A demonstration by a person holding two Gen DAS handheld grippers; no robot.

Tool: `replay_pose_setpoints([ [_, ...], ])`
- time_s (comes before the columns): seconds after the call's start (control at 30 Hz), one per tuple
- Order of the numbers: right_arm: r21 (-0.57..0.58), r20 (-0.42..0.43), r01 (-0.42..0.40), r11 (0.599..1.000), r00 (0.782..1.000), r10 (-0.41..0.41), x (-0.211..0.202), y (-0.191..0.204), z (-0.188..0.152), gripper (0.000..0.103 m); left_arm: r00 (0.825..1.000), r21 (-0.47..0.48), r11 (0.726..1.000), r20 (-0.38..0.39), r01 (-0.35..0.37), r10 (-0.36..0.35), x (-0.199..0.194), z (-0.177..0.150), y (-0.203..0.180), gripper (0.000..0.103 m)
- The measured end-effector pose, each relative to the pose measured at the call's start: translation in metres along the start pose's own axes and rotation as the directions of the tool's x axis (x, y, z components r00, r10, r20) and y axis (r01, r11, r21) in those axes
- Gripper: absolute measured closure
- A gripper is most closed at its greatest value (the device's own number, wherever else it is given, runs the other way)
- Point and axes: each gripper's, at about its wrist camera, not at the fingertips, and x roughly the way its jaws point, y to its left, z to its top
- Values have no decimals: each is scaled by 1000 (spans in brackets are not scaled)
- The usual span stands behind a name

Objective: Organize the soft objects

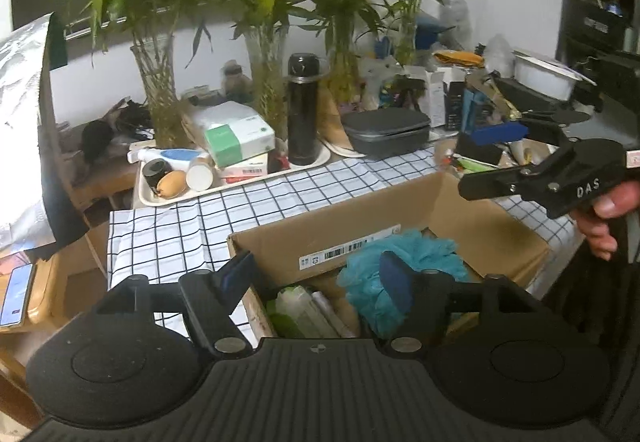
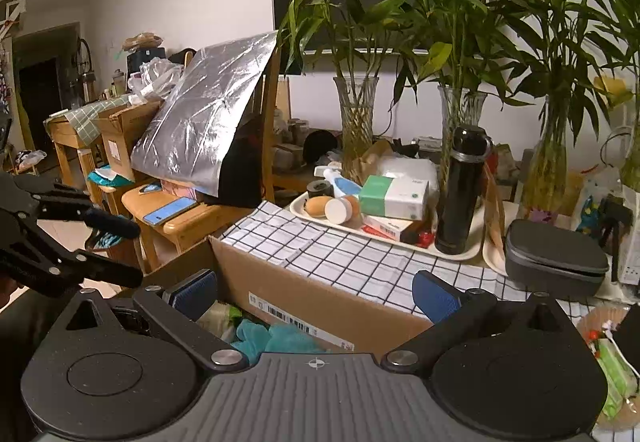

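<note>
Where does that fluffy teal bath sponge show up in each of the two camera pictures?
Left wrist view: the teal bath sponge lies in the cardboard box, centre-right, low.
Right wrist view: the sponge peeks out bottom centre, in the same box.
Shared landmark: the black flask.

The left hand-held gripper (image 1: 316,278) hangs over an open cardboard box (image 1: 440,202) with its blue-padded jaws spread, nothing pressed between them. A teal bath pouf (image 1: 416,250) lies in the box, just under the right-side pad, beside pale and green packets (image 1: 304,310). The box sits on a bench covered by a checked cloth (image 1: 180,230). At the right edge a hand (image 1: 608,218) holds the right hand-held gripper (image 1: 480,166) above the box's far corner. Behind stand a black flask (image 1: 303,110), a tray (image 1: 168,198) and vases of bamboo (image 1: 156,98)
</note>
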Motion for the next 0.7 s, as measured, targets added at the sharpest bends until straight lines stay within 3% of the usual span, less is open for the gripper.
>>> replay_pose_setpoints([
  [0.17, 0, -12, 20, 1000, 1000, -20, -3, 0, -3, 0, 998, -30, 998, -16, -55, 54, 2, 2, -3, 34],
  [0.3, 62, 1, 26, 998, 1000, -26, -13, 1, -7, 0, 994, -59, 992, -11, -109, 108, -3, 1, -4, 30],
  [0.5, 126, -11, 119, 985, 993, -119, -27, 15, -22, 0, 983, -104, 978, 8, -182, 184, -12, -2, -11, 19],
  [0.63, 144, -33, 177, 973, 984, -174, -34, 29, -31, 0, 976, -109, 970, 18, -215, 218, -19, -6, -18, 0],
  [0.7, 142, -53, 228, 963, 973, -223, -38, 37, -36, 0, 978, -103, 973, -9, -208, 208, -20, -8, -21, 0],
])
